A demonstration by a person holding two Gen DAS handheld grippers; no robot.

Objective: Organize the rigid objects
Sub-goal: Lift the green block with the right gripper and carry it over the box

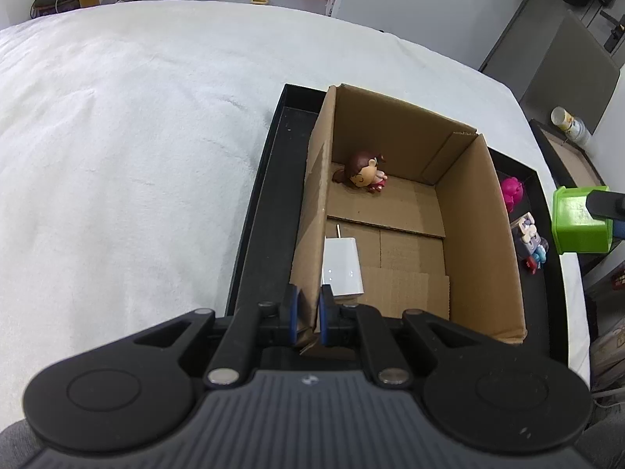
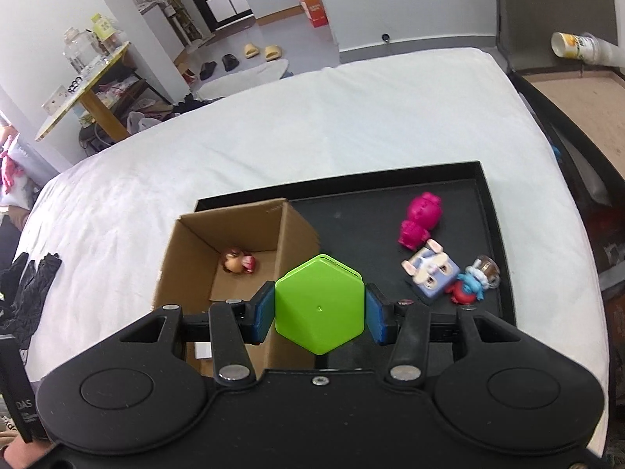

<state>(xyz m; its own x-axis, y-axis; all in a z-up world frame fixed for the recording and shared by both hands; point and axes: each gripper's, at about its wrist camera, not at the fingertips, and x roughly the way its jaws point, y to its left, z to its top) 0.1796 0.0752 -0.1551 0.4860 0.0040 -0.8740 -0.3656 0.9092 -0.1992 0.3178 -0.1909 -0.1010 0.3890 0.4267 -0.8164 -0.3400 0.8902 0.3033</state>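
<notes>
Now right tool [image 2: 319, 305] grips green hexagon [image 2: 319, 303] — aloft.

Bed [image 2: 351, 117]: carries the tray.
Tray [image 2: 484, 195]: holds the cardboard box on its left side, three toys on its right.
Cardboard box [image 1: 480, 234]: contains a doll figure [image 1: 365, 174] at the far end and a charger [image 1: 341, 267] at the near left wall.
Toys: pig figure [image 2: 420, 221] farthest, rabbit cube [image 2: 431, 271] nearer, small figure [image 2: 474, 283] just right of the cube.

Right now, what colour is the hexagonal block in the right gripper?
Bright lime green: the hexagonal block, clamped in the right gripper, shows best in the right wrist view.
</notes>
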